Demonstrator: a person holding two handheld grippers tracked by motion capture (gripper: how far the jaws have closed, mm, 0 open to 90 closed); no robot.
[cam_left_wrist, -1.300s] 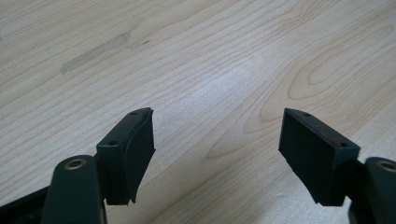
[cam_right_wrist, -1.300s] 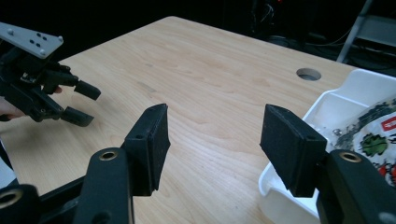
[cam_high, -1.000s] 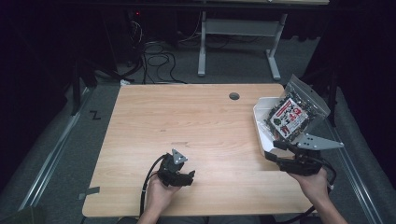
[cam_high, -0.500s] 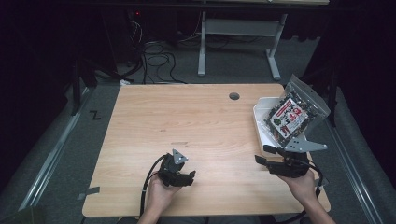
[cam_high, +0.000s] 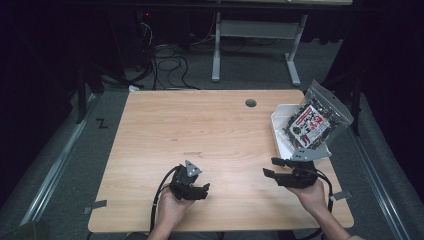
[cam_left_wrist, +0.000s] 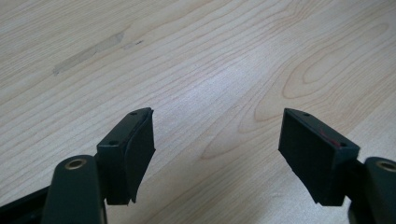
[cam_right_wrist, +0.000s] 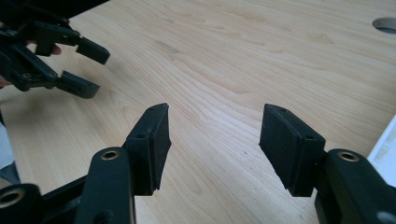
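Wooden table (cam_high: 210, 130) bears a white bin (cam_high: 280, 125) holding a red-labelled bag (cam_high: 312, 122), writing unreadable; both hand-held grippers spread, empty.

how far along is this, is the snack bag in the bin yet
Looks done: the snack bag stands in the white bin at the table's right edge. In hand: nothing. The left gripper and right gripper are both open over bare wood. What is left can't be told from here.
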